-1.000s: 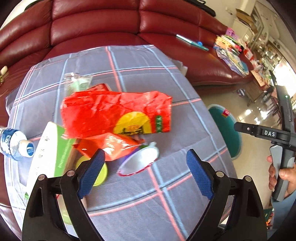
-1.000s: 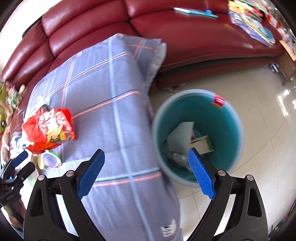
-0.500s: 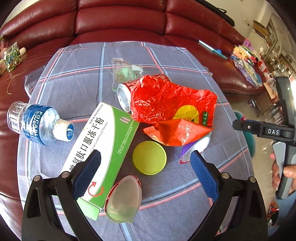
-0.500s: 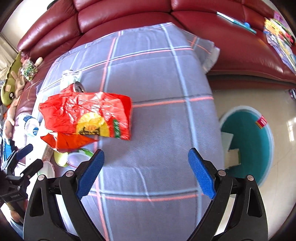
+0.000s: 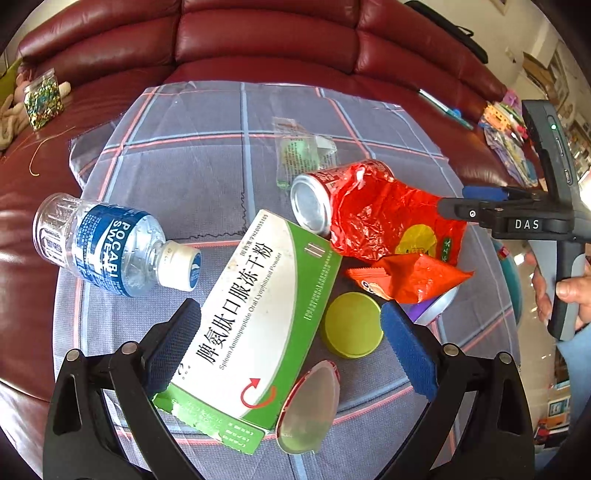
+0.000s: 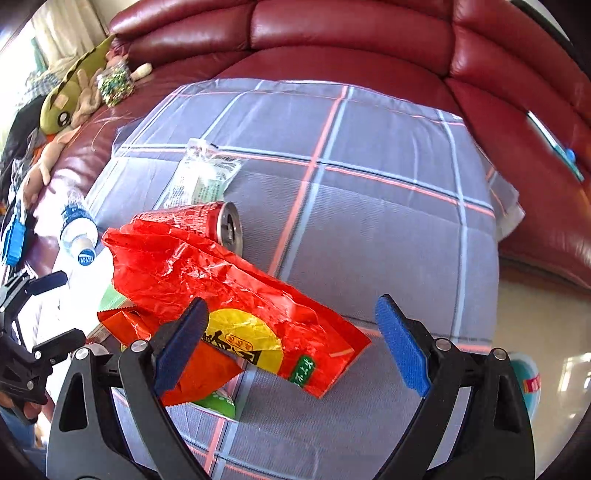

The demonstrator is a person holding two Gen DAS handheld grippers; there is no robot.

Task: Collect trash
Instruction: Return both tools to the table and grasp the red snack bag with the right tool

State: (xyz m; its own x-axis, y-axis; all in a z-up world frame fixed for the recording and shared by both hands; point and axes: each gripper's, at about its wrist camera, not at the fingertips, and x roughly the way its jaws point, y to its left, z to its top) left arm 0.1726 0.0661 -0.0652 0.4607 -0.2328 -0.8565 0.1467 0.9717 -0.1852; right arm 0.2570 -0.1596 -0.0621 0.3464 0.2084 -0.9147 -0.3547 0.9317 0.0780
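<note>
Trash lies on a checked grey cloth (image 5: 192,173). My left gripper (image 5: 291,345) is open above a green and white medicine box (image 5: 255,317). Beside the box are a yellow-green lid (image 5: 351,325), a clear oval lid (image 5: 308,406), a Pocari Sweat bottle (image 5: 107,245), a red can (image 5: 325,195) and a crumpled red bag (image 5: 391,221). My right gripper (image 6: 291,345) is open over the red bag (image 6: 236,291), with an orange wrapper (image 6: 192,365) under its left finger. The can (image 6: 210,221) lies behind the bag.
A clear plastic wrapper (image 6: 201,177) lies farther back on the cloth. A dark red leather sofa (image 6: 351,33) wraps around behind. A teal bin (image 6: 526,380) shows at the lower right, on the tiled floor. Plush toys and a jar (image 6: 114,83) sit on the sofa at left.
My right gripper has swung left from the teal bin to above the red bag. My left gripper has moved left and closer, now over the medicine box. Both stay open.
</note>
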